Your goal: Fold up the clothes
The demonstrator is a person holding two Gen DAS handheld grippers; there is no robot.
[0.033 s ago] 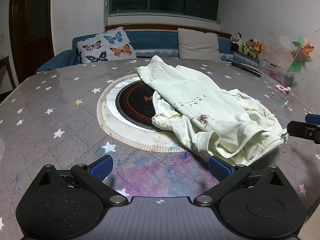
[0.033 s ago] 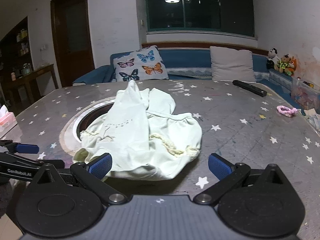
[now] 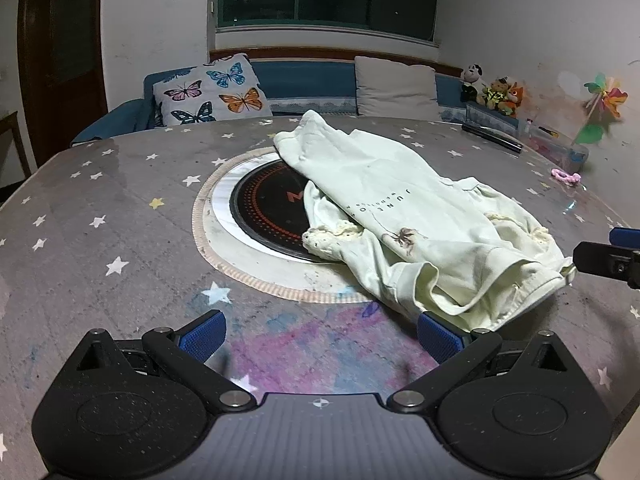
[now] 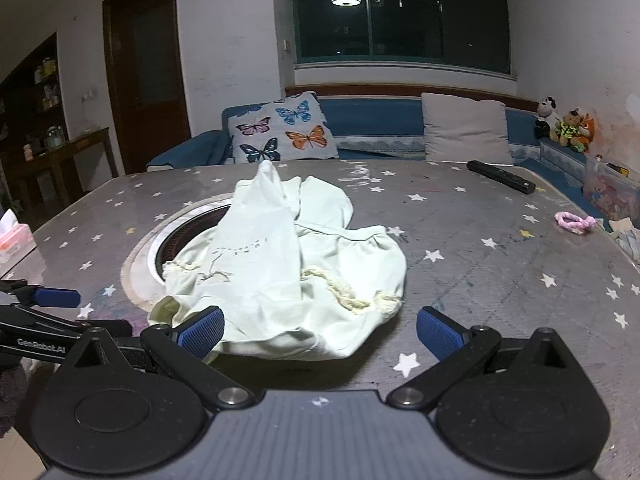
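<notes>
Nothing has moved since the earlier frame. The left gripper (image 3: 320,330) and right gripper (image 4: 320,330) both hover spread wide and empty at the table's near edge. The crumpled pale green garment (image 3: 420,224) lies mid-table (image 3: 100,184), partly covering the round black hotplate (image 3: 268,208). A pink hair tie (image 4: 574,222) lies toward the right edge.

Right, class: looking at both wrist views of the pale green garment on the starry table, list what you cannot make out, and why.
- Pale green garment: crumpled, so the left wrist view hides its type and shape.
- Printed lettering: too small in the right wrist view.
- Round cooktop: its right side is covered by the garment.
- Right claw: cut off by the left view's edge.
</notes>
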